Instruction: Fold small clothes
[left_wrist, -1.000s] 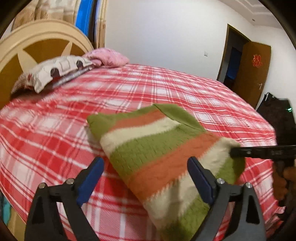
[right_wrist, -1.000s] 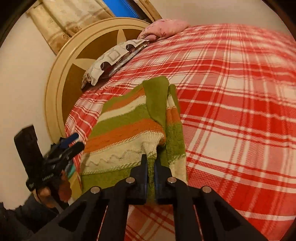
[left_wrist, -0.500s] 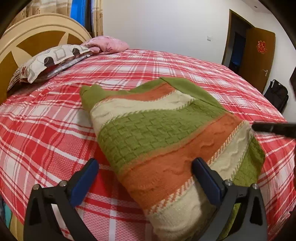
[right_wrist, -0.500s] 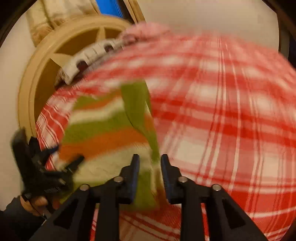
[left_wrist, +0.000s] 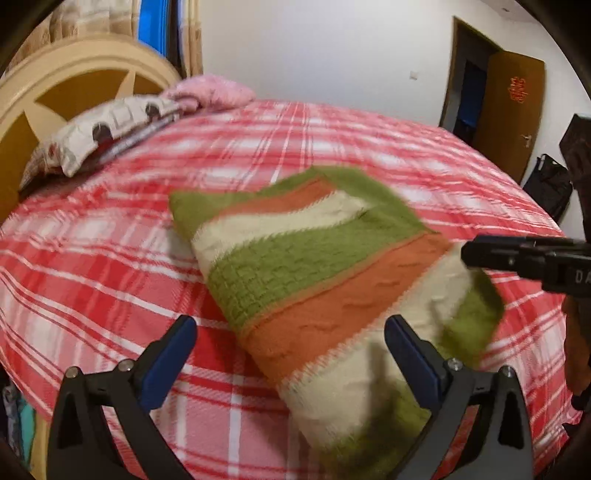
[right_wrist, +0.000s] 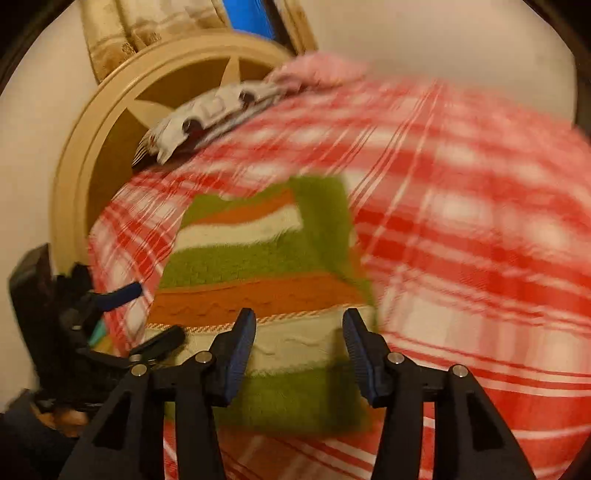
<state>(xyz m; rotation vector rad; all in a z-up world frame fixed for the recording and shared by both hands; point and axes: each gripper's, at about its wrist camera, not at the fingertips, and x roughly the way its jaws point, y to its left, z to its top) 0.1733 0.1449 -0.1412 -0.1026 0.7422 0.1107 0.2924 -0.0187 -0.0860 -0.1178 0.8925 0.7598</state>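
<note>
A knitted sweater (left_wrist: 325, 280) with green, orange and cream stripes lies folded on the red plaid bed (left_wrist: 110, 258). My left gripper (left_wrist: 290, 332) hovers over its near left part, jaws wide open, with nothing pinched. In the right wrist view the sweater (right_wrist: 258, 258) lies flat below my right gripper (right_wrist: 299, 321). Its jaws are opening above the cream band, and the pads do not press on the cloth. The right gripper (left_wrist: 524, 258) also shows at the right edge of the left wrist view. The left gripper (right_wrist: 122, 317) shows at the left of the right wrist view.
A patterned pillow (left_wrist: 107, 133) and a pink one (left_wrist: 214, 90) rest against the round wooden headboard (left_wrist: 55, 92). A brown door (left_wrist: 513, 110) and a black bag (left_wrist: 546, 184) stand beyond the bed's far right side.
The right gripper was shut on the sweater's near edge; its jaws have now spread and let the cloth go. The sweater's edge has dropped flat. The left gripper stayed open.
</note>
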